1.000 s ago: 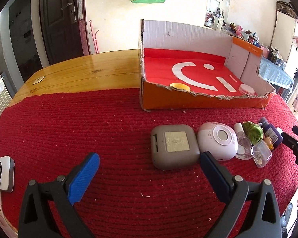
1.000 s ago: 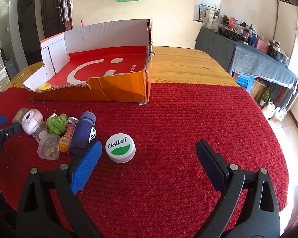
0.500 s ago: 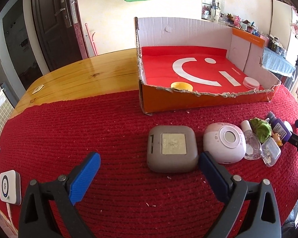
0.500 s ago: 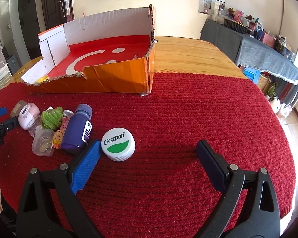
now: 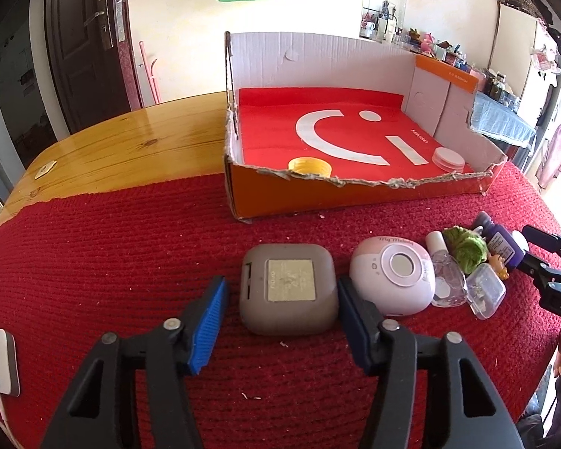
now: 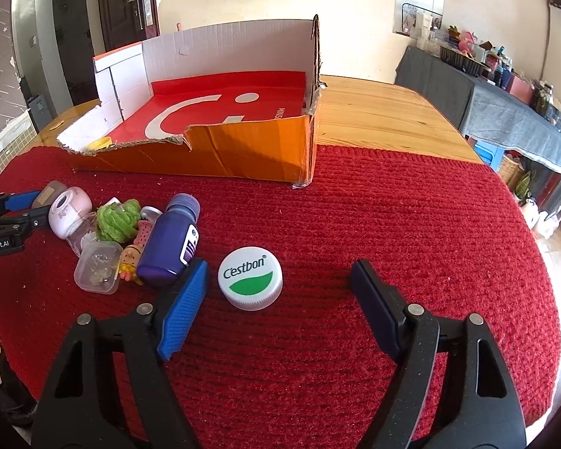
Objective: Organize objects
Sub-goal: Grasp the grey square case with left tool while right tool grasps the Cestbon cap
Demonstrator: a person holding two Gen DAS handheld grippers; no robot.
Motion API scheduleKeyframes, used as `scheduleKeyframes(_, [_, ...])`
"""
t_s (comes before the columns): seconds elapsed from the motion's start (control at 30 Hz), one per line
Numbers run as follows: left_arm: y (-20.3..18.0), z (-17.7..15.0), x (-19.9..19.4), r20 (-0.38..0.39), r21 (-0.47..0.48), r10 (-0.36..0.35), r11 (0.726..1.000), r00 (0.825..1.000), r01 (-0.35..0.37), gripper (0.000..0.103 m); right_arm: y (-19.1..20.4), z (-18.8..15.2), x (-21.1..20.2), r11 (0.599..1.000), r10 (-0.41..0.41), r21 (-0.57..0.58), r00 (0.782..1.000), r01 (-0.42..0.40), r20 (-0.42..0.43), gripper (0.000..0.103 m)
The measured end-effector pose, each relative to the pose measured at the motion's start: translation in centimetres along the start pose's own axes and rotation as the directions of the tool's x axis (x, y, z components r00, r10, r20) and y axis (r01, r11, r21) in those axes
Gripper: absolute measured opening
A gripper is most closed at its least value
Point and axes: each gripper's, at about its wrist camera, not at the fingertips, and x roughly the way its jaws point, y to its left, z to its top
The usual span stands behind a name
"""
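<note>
Left wrist view: left gripper, jaws just closing, brackets the grey case before the cardboard box — centre it, then squeeze.

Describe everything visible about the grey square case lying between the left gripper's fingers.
The grey square case has rounded corners, a matte, rubbery-looking shell, a paler square panel set in its top and a slot along its left edge. It lies flat on the red knitted mat, right beside the pink round device. The left gripper has just been closing around it; a gap still shows at the left pad.
</note>
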Motion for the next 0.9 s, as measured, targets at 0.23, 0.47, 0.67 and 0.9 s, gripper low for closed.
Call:
scheduleKeyframes(0.23, [0.0, -0.2, -0.6, 0.013, -0.015, -0.031, 0.999, 0.999, 0.031, 0.052, 0.7, -0.1, -0.6, 0.999, 0.033, -0.026, 0.999, -0.032, 0.019, 0.031])
scheduleKeyframes(0.47, [0.1, -0.3, -1.5, 0.029, -0.013, -0.028, 1.000, 0.999, 0.028, 0.052, 0.7, 0.9, -1.7, 0.999, 0.041, -0.033, 0.998, -0.039, 0.053, 0.031])
scheduleKeyframes(0.67, [0.0, -0.3, -2.0, 0.039, -0.006, -0.026, 1.000, 0.999, 0.026, 0.052, 1.1, 1.1, -1.8, 0.998, 0.053, -0.040, 0.997, -0.051, 0.058, 0.031])
scheduleKeyframes(0.9, [0.0, -0.2, -2.4, 0.050, -0.006, -0.027, 1.000, 0.998, 0.027, 0.052, 1.0, 0.9, -1.9, 0.998, 0.059, -0.036, 0.997, -0.057, 0.058, 0.031])
